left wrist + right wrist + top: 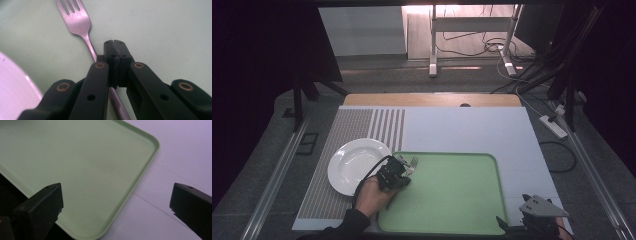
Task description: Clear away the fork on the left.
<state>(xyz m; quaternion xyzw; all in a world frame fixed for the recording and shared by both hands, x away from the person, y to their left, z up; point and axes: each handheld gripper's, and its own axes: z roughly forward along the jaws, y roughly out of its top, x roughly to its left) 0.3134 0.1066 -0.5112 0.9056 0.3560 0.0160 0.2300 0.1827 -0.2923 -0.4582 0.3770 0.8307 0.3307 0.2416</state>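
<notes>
A silver fork (411, 162) (77, 20) points its tines away over the far left corner of the green tray (452, 200) (162, 30) (75, 157). My left gripper (394, 175) (115, 43) is shut on the fork, whose handle runs back between the black jaws. A white plate (354, 165) (12, 87) lies just left of the tray, beside this gripper. My right gripper (514, 210) (116, 192) stands open by the tray's near right corner, its jaws wide apart with nothing between them.
The tray and plate rest on a pale mat (462, 130) with a striped and dotted patch (357, 125) at its left. A wooden table edge (432, 99) shows behind it. Cables and a power strip (554, 126) lie on the floor at the right.
</notes>
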